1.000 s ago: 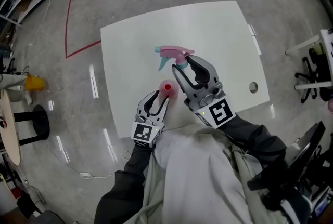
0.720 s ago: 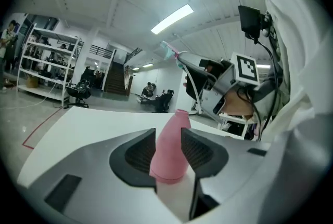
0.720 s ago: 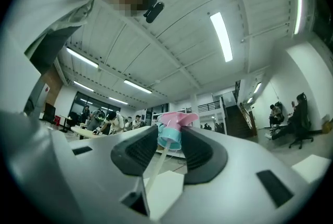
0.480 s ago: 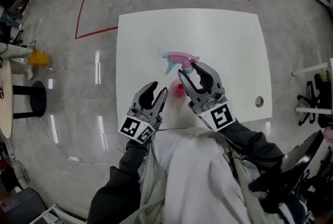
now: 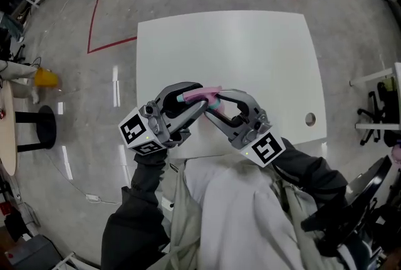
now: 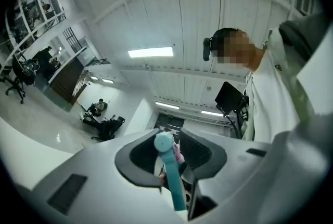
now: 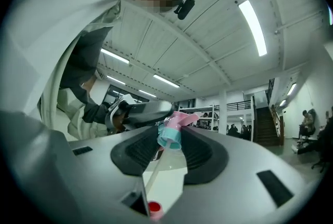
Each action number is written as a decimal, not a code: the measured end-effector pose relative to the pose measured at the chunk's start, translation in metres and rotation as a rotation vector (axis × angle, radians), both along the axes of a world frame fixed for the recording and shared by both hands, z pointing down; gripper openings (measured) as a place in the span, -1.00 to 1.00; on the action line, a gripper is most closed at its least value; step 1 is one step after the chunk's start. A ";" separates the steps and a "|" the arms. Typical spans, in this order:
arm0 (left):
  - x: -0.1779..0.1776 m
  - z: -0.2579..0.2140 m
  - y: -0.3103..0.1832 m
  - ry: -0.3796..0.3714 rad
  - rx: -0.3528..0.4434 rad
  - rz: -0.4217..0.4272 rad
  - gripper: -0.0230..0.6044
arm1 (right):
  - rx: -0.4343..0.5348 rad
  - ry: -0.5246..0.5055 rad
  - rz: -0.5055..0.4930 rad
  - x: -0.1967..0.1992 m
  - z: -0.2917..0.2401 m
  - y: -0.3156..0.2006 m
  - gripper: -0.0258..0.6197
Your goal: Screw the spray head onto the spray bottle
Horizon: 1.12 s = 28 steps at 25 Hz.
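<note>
Both claws hung above the smooth white bench point(image 5: 250, 43), their tips meeting at centre frame on the plastic spray head point(image 5: 210, 92). The right claw point(image 5: 214, 106) pinched the head by its round teal collar, with the ribbed black pads point(image 7: 200, 153) pressed to either side in the right gripper view. From the collar a thin clear tube point(image 7: 151, 176) slanted down toward the small bottle point(image 7: 154, 209). Its round red top showed at the bottom edge against the white bench, apart from the head. The left claw point(image 5: 195, 99) was closed on the head's pink body from the left. The slim teal trigger point(image 6: 169, 171), rounded at its end, ran back between the dark curved jaws. Glossy grey floor point(image 5: 94, 106) surrounded the bench.
</note>
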<state>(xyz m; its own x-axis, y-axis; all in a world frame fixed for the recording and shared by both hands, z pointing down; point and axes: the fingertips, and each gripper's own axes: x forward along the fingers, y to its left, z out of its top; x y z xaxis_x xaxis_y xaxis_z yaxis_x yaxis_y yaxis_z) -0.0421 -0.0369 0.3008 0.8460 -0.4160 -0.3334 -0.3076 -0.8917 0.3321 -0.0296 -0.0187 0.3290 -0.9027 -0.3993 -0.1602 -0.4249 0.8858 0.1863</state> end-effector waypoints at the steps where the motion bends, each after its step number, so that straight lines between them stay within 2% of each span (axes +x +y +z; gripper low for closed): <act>1: 0.001 0.000 0.000 0.002 0.004 -0.004 -0.64 | 0.002 0.012 0.000 0.000 0.003 0.002 -0.51; 5: 0.009 0.000 0.004 -0.044 0.046 -0.037 -0.66 | 0.025 0.075 0.013 0.001 0.015 0.002 -0.51; 8: 0.010 0.007 0.000 -0.113 0.073 -0.109 -0.70 | 0.020 0.128 0.030 0.005 0.028 0.000 -0.51; 12: -0.006 -0.013 -0.004 -0.044 0.101 -0.202 -0.70 | -0.057 0.086 0.064 0.019 0.033 -0.001 -0.51; 16: -0.024 -0.022 -0.002 -0.147 0.137 -0.281 -0.70 | -0.060 0.086 0.092 0.035 0.033 0.005 -0.51; 20: -0.031 -0.032 0.009 -0.207 0.143 -0.297 -0.70 | -0.082 0.081 0.145 0.051 0.038 0.000 -0.51; 23: -0.023 -0.035 0.019 -0.232 0.152 -0.270 -0.70 | -0.109 0.056 0.180 0.058 0.039 -0.009 -0.51; 28: -0.005 -0.014 0.017 -0.350 0.151 -0.227 -0.70 | -0.087 0.084 0.168 0.048 0.039 -0.012 -0.51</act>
<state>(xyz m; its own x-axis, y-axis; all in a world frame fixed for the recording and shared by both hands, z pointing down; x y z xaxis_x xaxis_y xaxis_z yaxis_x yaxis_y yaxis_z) -0.0469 -0.0194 0.2863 0.8116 -0.5729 -0.1143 -0.5719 -0.8191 0.0447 0.0179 -0.0309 0.3677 -0.8311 -0.5542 -0.0461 -0.5541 0.8182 0.1533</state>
